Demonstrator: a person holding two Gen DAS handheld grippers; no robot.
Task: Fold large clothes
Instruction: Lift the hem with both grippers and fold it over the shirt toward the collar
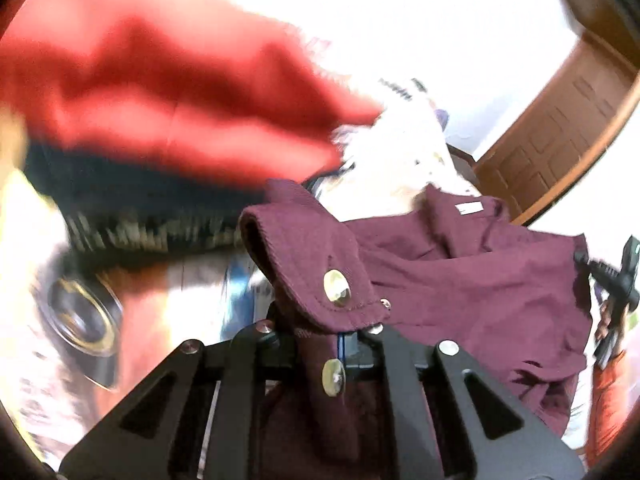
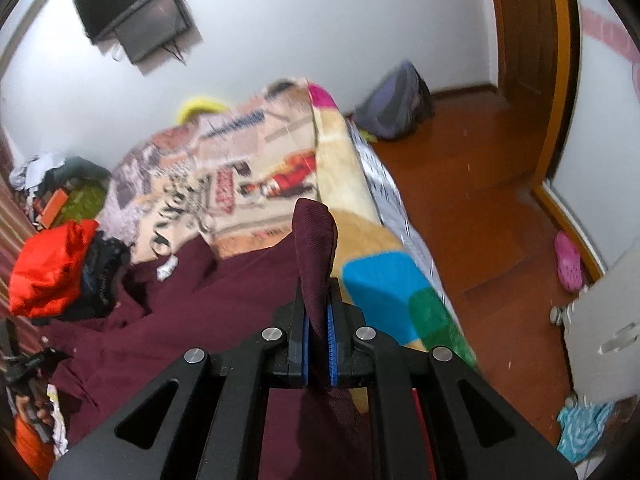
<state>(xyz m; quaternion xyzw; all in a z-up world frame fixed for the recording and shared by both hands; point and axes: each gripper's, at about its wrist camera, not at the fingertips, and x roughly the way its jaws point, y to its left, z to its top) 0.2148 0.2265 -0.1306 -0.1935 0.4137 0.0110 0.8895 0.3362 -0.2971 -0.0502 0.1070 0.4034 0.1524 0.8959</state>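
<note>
A large maroon garment [image 2: 192, 312] with metal snap buttons lies spread over the patterned bed cover [image 2: 256, 160]. My right gripper [image 2: 318, 344] is shut on a fold of its cloth, which sticks up between the blue pads near the bed's right edge. My left gripper [image 1: 340, 340] is shut on a snap-buttoned cuff or tab [image 1: 320, 268] of the same maroon garment [image 1: 480, 280], held up close to the camera. The right gripper shows at the right edge of the left wrist view [image 1: 624, 276].
A red garment [image 2: 52, 264] and dark clothes [image 2: 100, 276] are piled at the bed's left side; the red one fills the upper left of the left wrist view [image 1: 160, 92], blurred. A backpack [image 2: 396, 100] sits on the wooden floor [image 2: 480, 200]. A wooden door [image 2: 532, 60] is at right.
</note>
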